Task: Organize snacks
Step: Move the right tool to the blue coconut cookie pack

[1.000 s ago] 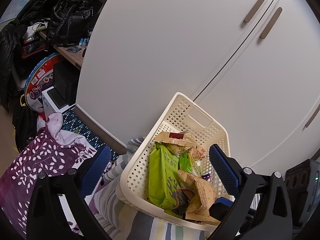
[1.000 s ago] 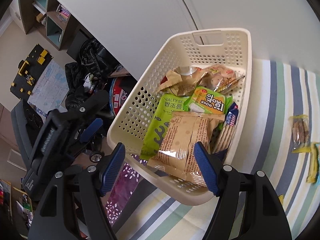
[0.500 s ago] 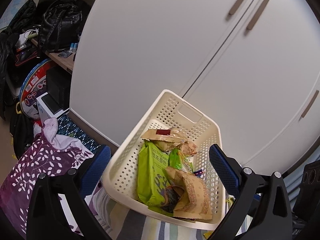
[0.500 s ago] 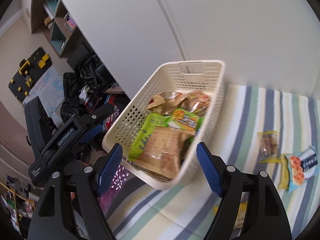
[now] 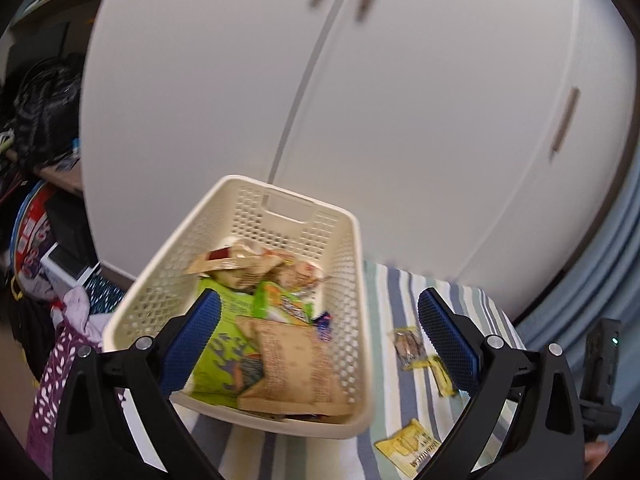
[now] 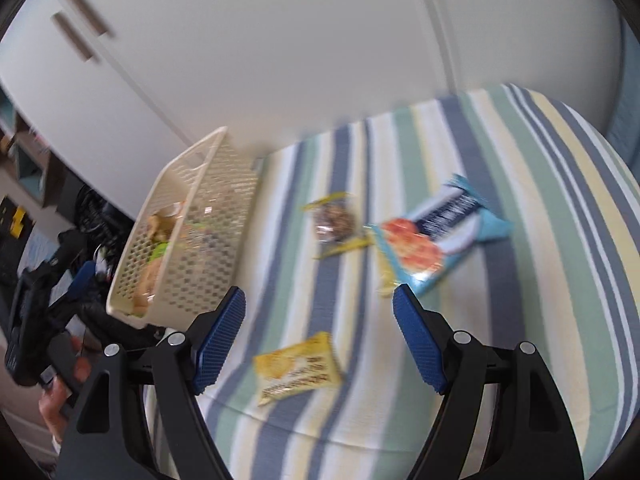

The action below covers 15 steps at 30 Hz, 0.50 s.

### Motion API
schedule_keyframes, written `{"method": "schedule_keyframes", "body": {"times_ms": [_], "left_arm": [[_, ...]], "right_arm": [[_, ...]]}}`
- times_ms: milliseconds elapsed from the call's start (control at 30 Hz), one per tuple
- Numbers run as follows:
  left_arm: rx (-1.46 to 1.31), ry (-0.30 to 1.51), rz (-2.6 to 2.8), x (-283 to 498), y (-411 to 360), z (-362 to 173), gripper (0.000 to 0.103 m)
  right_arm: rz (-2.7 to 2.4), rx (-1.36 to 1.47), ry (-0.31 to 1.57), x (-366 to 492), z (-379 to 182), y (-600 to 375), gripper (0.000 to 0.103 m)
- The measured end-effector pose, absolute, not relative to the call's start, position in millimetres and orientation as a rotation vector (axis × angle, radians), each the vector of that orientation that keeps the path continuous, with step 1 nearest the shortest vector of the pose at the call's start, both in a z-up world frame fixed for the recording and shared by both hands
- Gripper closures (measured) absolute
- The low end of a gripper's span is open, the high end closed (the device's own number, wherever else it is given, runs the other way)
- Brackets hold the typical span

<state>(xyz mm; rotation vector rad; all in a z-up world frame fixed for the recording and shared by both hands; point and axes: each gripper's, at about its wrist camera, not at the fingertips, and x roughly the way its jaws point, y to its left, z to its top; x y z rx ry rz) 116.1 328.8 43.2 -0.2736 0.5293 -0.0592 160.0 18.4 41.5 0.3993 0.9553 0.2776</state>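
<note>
Counting the stock: one cream perforated basket [image 5: 352, 264] sits at the left edge of the striped cover [image 6: 500, 152], close before the white wardrobe doors [image 5: 420, 112]. Inside it lie one large green bag [image 5: 224, 356], one tan kraft packet [image 5: 296, 364], one small green-and-orange packet [image 5: 280, 304] and some pale wrappers at the back; the pile is blurred, so its full count cannot be told.

Loose on the cover, well apart from one another:
- one blue bag with an orange picture [image 6: 436, 232]
- one clear packet of dark pieces with yellow ends [image 6: 334, 222]
- one yellow packet [image 6: 298, 366], lying between the right gripper's fingers in view but not touched.

Left gripper [image 5: 320, 344]: fingers spread wide, empty, hanging over the basket's near end. Right gripper [image 6: 318, 332]: fingers spread wide, empty, above the cover.

Only the left wrist view shows the basket's contents from above. Only the right wrist view shows the blue bag, and a hand [image 6: 60, 400] holding the left tool.

Room: purple patterned fabric [image 5: 52, 380], a black bag [image 5: 44, 108] and clutter left of the bed.
</note>
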Motion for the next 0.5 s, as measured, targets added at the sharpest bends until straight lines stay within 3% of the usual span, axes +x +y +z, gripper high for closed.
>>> {"method": "schedule_keyframes", "body": {"times_ms": [500], "left_arm": [[-0.035,0.611,-0.288,119,231,26,0.003]], "right_arm": [[0.116,0.575,1.049,218,-6,-18,0.021]]}}
